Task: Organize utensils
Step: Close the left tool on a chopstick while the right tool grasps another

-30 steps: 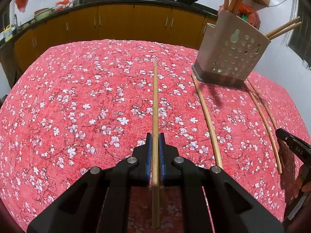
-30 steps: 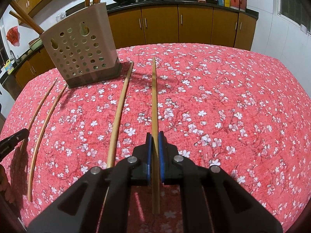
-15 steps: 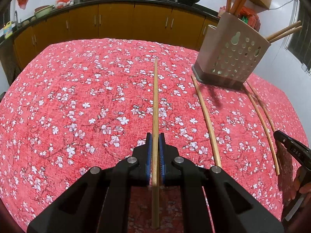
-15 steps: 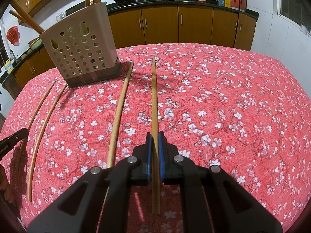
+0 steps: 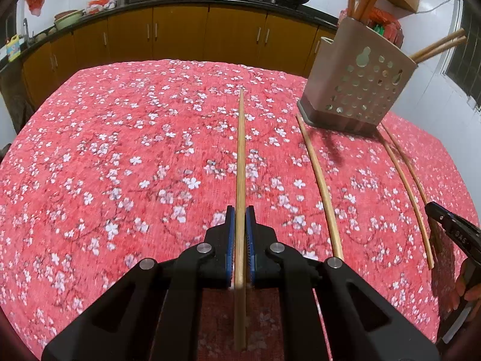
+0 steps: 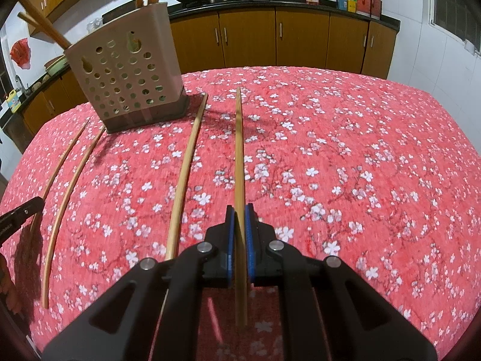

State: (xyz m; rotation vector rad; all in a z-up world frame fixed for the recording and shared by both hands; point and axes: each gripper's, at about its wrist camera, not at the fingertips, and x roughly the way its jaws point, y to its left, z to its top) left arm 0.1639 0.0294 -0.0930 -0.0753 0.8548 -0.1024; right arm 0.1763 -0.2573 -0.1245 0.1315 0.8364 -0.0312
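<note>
Chopsticks: left tongs (image 5: 240, 221) and right tongs (image 6: 239, 219) each clamp one.

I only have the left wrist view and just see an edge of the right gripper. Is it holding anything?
Observer: Yes, the right gripper is shut on a chopstick.
Operator: Where's the holder from there?
Observer: The holder stands ahead, to its left.
Operator: Anything loose close by?
Observer: One loose chopstick lies on the cloth just left of the held one.
</note>
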